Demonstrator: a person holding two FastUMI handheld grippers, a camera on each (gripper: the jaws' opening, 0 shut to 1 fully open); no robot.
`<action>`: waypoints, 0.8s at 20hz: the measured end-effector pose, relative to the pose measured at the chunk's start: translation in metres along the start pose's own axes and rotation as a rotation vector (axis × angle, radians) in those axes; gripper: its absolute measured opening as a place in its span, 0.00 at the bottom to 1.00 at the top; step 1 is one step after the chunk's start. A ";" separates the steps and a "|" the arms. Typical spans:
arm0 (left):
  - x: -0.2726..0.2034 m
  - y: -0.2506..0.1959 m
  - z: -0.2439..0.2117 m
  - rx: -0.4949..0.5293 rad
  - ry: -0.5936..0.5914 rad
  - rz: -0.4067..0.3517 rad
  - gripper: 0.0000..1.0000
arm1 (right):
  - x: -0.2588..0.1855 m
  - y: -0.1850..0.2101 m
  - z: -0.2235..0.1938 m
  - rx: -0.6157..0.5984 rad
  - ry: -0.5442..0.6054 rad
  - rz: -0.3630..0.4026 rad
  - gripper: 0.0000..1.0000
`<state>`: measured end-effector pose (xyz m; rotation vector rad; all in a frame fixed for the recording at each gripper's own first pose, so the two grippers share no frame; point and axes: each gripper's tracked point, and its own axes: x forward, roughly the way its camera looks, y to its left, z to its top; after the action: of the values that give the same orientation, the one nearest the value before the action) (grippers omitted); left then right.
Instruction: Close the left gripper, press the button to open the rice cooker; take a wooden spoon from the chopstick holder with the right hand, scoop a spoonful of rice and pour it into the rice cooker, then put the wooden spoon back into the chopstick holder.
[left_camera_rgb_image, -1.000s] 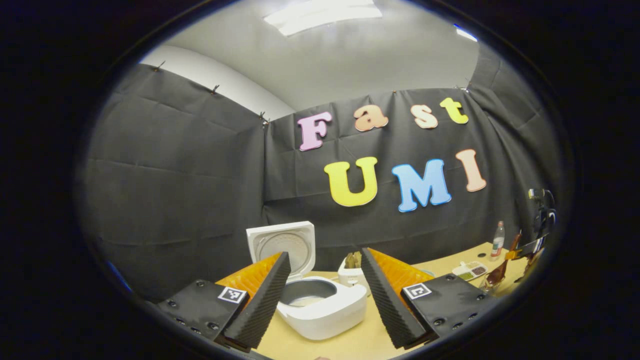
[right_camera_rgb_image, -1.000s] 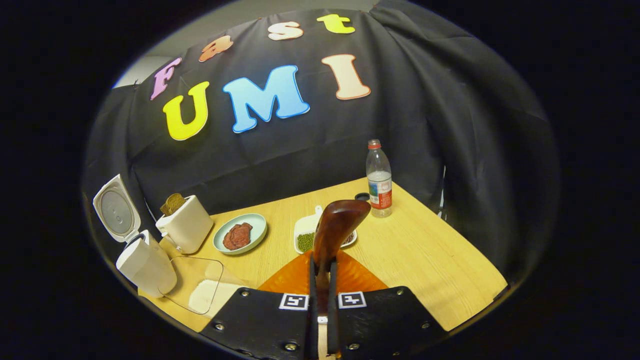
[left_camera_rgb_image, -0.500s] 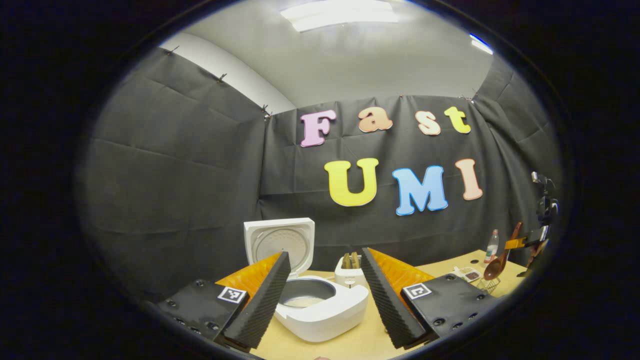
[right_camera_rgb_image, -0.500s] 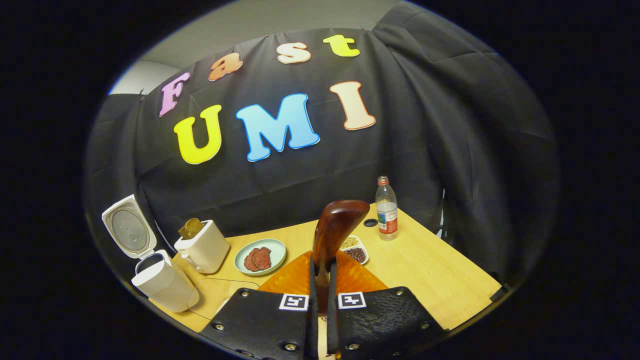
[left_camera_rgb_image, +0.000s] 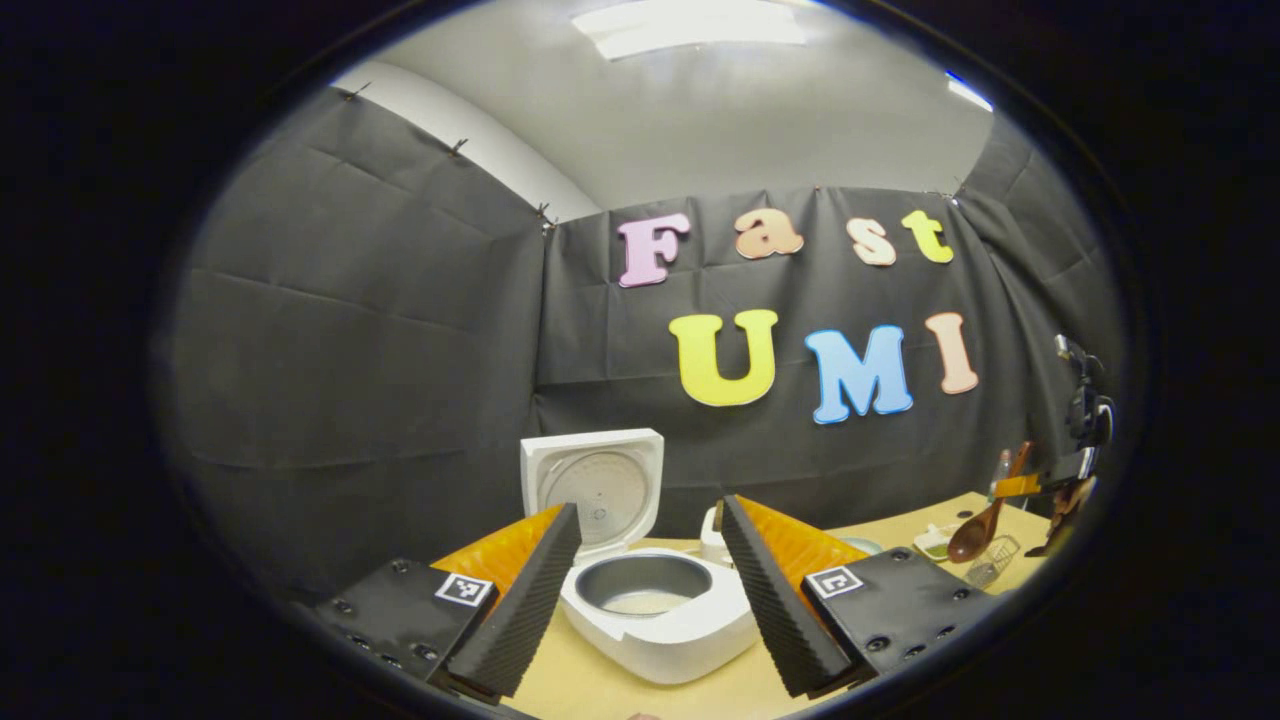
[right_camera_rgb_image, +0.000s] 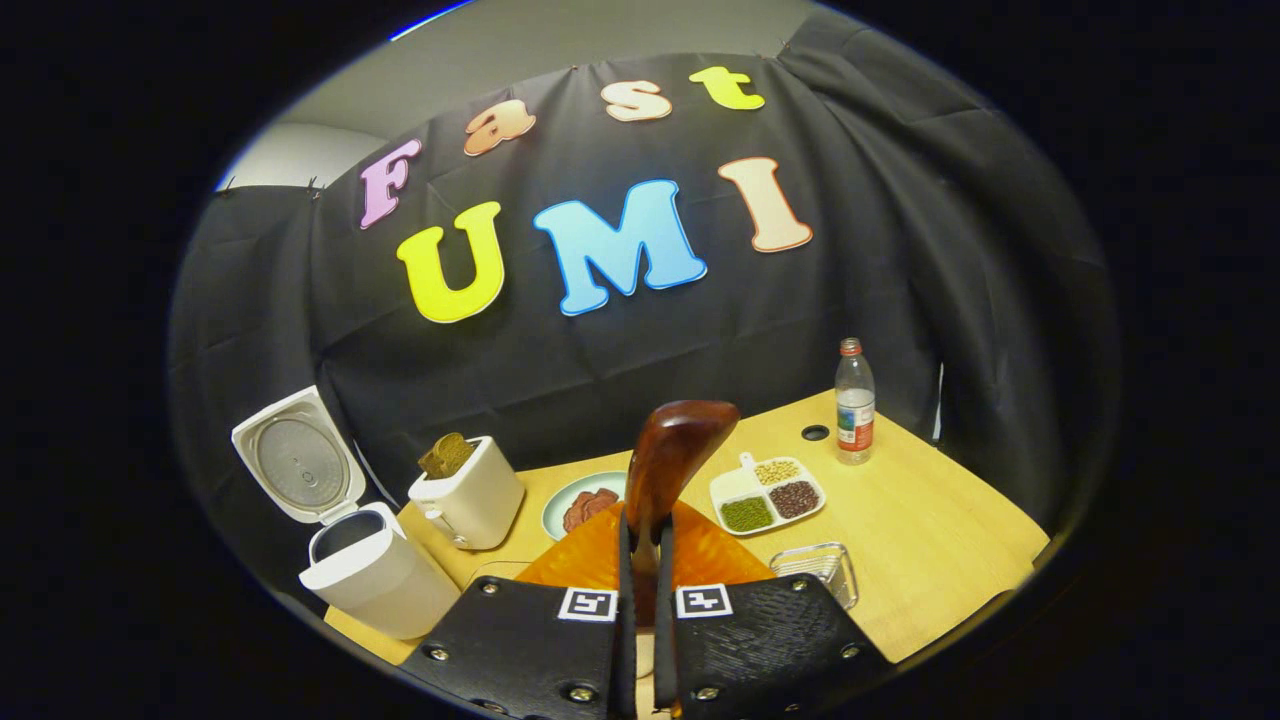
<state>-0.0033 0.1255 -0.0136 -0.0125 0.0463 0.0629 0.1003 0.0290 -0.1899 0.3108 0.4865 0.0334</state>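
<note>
Wooden spoon (right_camera_rgb_image: 668, 462): 1 only, clamped btwn the right gripper (right_camera_rgb_image: 641, 560) fingers, both pressing on the handle; bowl sticks up past the fingertips, tilted a bit right, held above the table (right_camera_rgb_image: 930, 540). In left gripper view the same spoon (left_camera_rgb_image: 972, 537) shows far right, bowl end lower, w/ the chopstick holder (left_camera_rgb_image: 992, 561) just below it, a wire basket on the table; can't tell if they touch.

Counts, right gripper view:
- 1 rice cooker (right_camera_rgb_image: 375, 575), white, far left near the table edge, lid (right_camera_rgb_image: 298, 465) swung up & open.
- 1 toaster (right_camera_rgb_image: 468, 497), white, just right of the cooker, brown slice poking out the top.
- 1 plate (right_camera_rgb_image: 570, 503) w/ reddish-brown food, right of the toaster, partly behind the spoon.
- 1 divided dish (right_camera_rgb_image: 768, 492), 3 compartments: green, dark red, pale beans.
- 1 water bottle (right_camera_rgb_image: 853, 404), upright, far right corner, red cap.
- 1 dark round hole (right_camera_rgb_image: 815, 433) in the tabletop, just left of the bottle.
- 1 clear container (right_camera_rgb_image: 820, 568), near side, just right of the fingers.

Left gripper (left_camera_rgb_image: 648, 585): fingers wide apart, holding nothing. Rice cooker (left_camera_rgb_image: 660, 610) sits on the table btwn & beyond the 2 fingers; inner pot (left_camera_rgb_image: 645, 585) visible, a pale layer at its bottom. Lid (left_camera_rgb_image: 597, 487) stands upright behind the pot.
</note>
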 end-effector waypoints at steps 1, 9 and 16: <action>0.000 0.006 0.000 0.004 0.000 0.003 0.98 | 0.002 0.007 -0.006 -0.003 0.008 0.007 0.07; -0.001 0.048 -0.013 0.025 0.019 0.029 0.98 | 0.031 0.038 -0.068 -0.097 0.107 -0.006 0.07; -0.002 0.080 -0.027 0.040 0.046 0.059 0.98 | 0.049 0.047 -0.118 -0.199 0.190 -0.047 0.07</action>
<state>-0.0118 0.2052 -0.0409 0.0271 0.0940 0.1208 0.0901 0.1126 -0.2971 0.1006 0.6737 0.0655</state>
